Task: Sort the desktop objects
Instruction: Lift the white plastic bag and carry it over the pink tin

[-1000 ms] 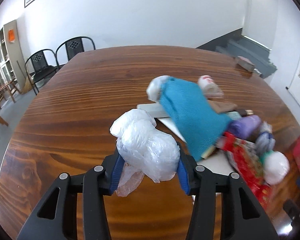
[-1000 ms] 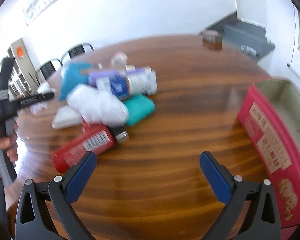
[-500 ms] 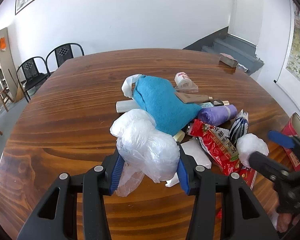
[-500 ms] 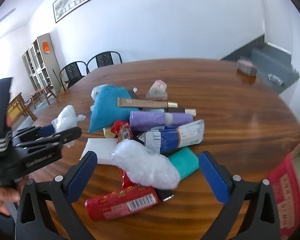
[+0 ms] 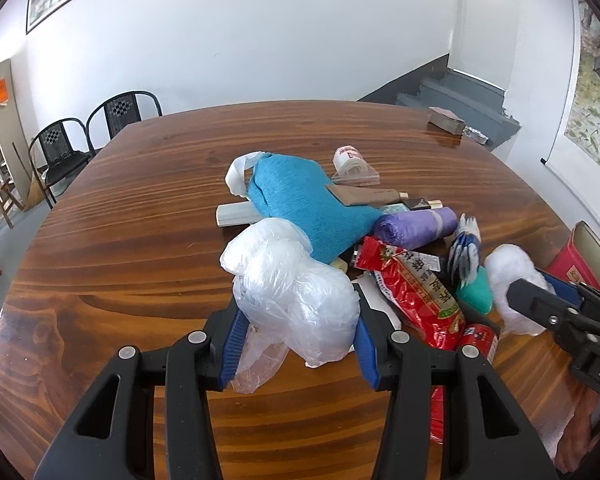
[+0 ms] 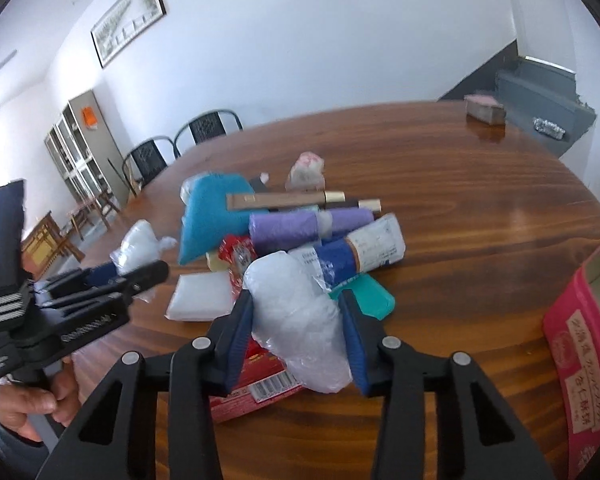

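White plastic-wrapped bundle (image 6: 300,316) between right fingers (image 6: 238,334), long axis pointing forward.

Two clear plastic bundles (image 5: 296,300) (image 6: 300,316), one per gripper; one blue cloth (image 5: 304,204) at twelve o'clock; one purple roll (image 5: 416,226); one red packet (image 5: 412,292); two chairs (image 5: 96,136) at ten o'clock.

Both grippers are black plastic with blue finger pads (image 5: 231,340) and silver screw heads. The left gripper (image 6: 112,276) bears white stripes — gripped by a bare-skinned hand (image 6: 24,408).
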`<act>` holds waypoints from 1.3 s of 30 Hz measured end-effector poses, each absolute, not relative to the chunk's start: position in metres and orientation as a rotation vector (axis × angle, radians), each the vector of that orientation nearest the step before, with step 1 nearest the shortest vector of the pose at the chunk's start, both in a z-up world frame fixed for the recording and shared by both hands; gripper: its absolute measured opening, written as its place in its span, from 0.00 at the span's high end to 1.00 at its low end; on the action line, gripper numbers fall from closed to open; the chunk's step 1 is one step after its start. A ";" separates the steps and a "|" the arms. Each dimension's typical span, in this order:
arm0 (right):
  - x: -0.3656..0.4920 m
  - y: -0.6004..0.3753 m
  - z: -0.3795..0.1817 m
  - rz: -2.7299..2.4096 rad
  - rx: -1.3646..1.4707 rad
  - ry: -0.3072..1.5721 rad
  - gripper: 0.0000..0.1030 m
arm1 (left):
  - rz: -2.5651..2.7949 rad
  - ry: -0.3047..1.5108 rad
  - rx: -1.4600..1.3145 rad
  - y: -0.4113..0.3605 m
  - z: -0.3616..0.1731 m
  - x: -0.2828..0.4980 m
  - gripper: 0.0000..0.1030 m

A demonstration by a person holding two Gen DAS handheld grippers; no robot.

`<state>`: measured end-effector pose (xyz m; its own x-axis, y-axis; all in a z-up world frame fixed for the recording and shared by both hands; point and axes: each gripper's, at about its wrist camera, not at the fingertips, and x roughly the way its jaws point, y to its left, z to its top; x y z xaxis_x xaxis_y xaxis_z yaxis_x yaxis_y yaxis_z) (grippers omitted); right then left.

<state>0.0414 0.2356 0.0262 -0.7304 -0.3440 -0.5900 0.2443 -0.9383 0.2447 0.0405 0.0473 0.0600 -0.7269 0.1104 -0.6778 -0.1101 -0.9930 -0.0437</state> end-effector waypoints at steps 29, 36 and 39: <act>0.195 0.400 0.073 -3.411 0.747 -0.554 0.56 | 2.606 0.064 -0.914 0.155 0.094 0.092 0.51; 0.211 0.439 0.070 -3.463 0.785 -0.583 0.54 | 2.527 0.125 -0.876 0.211 0.103 0.104 0.51; 0.212 0.451 0.070 -3.466 0.787 -0.581 0.37 | 2.494 0.148 -0.851 0.236 0.110 0.108 0.51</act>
